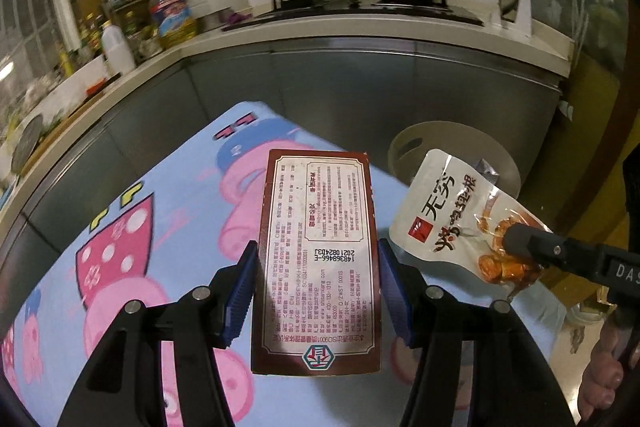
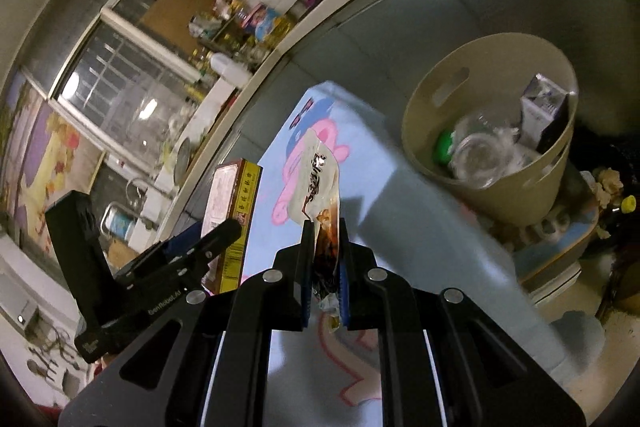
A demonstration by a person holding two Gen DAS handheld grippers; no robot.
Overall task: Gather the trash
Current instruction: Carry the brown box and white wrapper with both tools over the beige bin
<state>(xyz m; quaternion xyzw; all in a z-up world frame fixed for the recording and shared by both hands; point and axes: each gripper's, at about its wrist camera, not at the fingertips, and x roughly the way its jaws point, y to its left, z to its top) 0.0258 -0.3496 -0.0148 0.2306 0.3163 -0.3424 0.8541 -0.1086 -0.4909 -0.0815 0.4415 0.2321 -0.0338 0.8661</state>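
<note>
with the left gripper clamped on the brown box and the right gripper pinching the snack pouch above the cartoon cloth, carry both over the beige bin before releasing.

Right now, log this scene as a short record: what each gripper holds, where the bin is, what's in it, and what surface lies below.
left gripper: shut on the brown carton, printed back facing the camera
right gripper: shut on the snack pouch, pinched at its lower end
bin: beige, round, slotted handles, beyond the far right edge of the cartoon cloth
bin contents: clear plastic bottle with a green cap, small white and purple carton
surface: cartoon cloth, light blue with pink pigs
background: two pans on a stove
</note>
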